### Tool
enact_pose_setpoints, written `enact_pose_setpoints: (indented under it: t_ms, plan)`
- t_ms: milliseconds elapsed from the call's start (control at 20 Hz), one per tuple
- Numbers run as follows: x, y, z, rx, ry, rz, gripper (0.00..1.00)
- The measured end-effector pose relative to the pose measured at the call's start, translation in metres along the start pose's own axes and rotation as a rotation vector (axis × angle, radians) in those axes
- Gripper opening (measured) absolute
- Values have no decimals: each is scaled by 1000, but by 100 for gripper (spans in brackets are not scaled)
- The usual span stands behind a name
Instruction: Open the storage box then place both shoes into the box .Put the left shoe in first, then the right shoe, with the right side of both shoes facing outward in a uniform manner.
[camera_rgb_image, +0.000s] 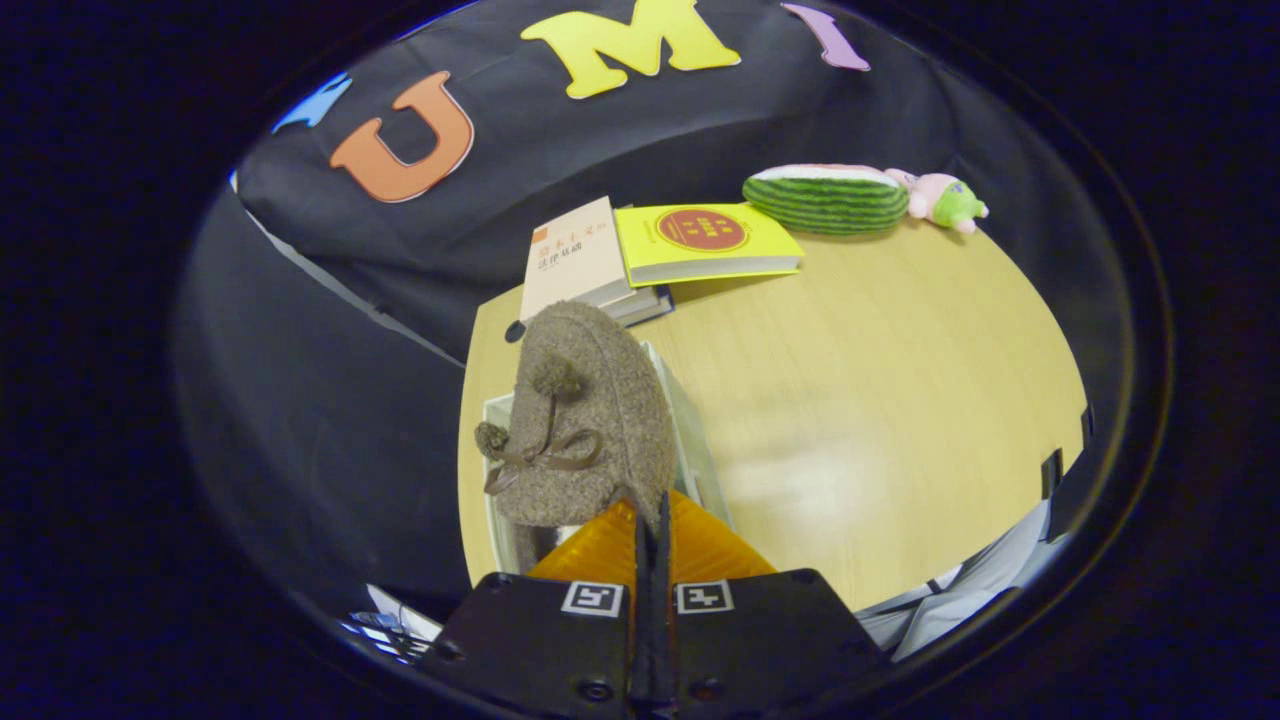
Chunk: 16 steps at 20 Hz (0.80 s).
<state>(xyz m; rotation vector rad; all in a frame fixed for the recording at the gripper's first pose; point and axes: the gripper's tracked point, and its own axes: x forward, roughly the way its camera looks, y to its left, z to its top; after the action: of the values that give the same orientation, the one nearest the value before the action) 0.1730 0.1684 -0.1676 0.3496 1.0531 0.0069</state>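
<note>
The gripper (655, 520) hangs over the near left part of the wooden table (880, 400), its two orange fingers (600, 545) drawn close with only a thin dark slit between them. They seem to nip the back edge of a fuzzy brown shoe (590, 420), though the exact spot where they meet it is hard to make out. The shoe points away from the fingers, and a small bow (545, 455) with two pompoms (557, 377) sits on its upper.

Directly under and around the shoe lies the pale storage box (695, 440); its white rim shows on both sides of the shoe. I cannot tell whether the shoe rests in the box or is held above it.

Beyond the shoe, at the table's far edge, a beige book (575, 260) lies on a small stack, and a yellow book (705, 240) lies just beside it. Further along that far edge from the shoe lies a watermelon-slice plush toy (825, 198), with a small pink and green plush toy (945, 200) touching its end.
</note>
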Motion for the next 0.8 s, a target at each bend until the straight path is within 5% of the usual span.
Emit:
enact_pose_setpoints:
  t_ms: [300, 500, 600, 750, 800]
  plan:
    - [14, 4, -20, -15, 10, 73, 7]
    - [8, 5, -14, -12, -97, 156, 20]
    - [-4, -2, -3, -49, -179, 151, 43]
    - [-29, -16, 12, -120, -302, 104, 100]
    - [-36, -19, 16, -134, -334, 95, 100]
